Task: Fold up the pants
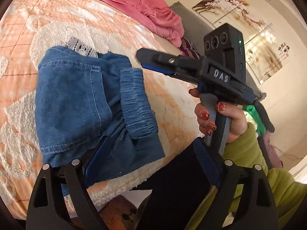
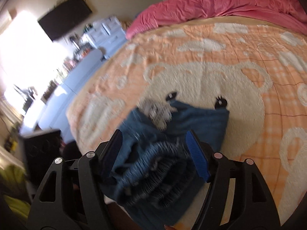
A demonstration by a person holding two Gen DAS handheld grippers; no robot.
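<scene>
Left tongs (image 1: pixel 149 164) spread, lower frame, one pad under jeans (image 1: pixel 86 99) edge. Jeans bundled mid-frame on bed (image 1: pixel 57 15), long axis running away. Right tongs (image 2: pixel 157 153) spread, straddling waistband, nearer.

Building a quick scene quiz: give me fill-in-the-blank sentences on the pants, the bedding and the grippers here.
1. The folded pants are made of blue ____.
2. They lie on an orange blanket patterned with a white ____.
3. The rumpled quilt at the far end of the bed is ____.
4. The fingers of the right gripper stand ____ around the elastic waistband.

Missing words: denim; bear; pink; open
</scene>
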